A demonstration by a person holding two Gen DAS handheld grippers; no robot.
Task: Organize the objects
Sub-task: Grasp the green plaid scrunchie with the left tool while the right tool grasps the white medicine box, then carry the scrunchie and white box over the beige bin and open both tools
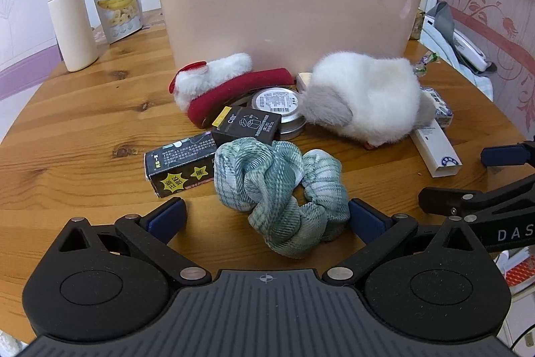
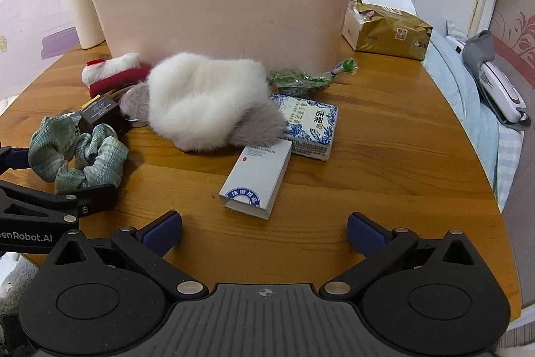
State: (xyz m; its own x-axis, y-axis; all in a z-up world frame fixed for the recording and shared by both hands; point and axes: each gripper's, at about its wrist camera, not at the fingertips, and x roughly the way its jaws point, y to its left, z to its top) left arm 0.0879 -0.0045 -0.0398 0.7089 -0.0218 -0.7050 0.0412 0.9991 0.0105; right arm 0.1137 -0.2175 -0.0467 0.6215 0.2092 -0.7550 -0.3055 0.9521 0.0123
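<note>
A green plaid scrunchie [image 1: 281, 193] lies on the round wooden table [image 1: 83, 136], between the fingers of my open left gripper [image 1: 265, 213]. The right pad [image 1: 362, 216] touches the cloth and the left pad stands apart. In the right wrist view the scrunchie [image 2: 80, 156] shows at the far left, inside the left gripper [image 2: 57, 176]. My right gripper [image 2: 264, 230] hangs open over bare wood, just short of a white box [image 2: 257, 176]. A tall beige bin [image 1: 287, 15] stands at the back.
A white furry item [image 1: 364, 96], a red and white plush [image 1: 217, 86], a round tin [image 1: 277, 109] and two black boxes [image 1: 180, 166] crowd the space before the bin. A blue-patterned box [image 2: 311, 129], green wrapper [image 2: 307, 76] and gold packet [image 2: 391, 29] lie right. A thermos [image 1: 70, 19] stands back left.
</note>
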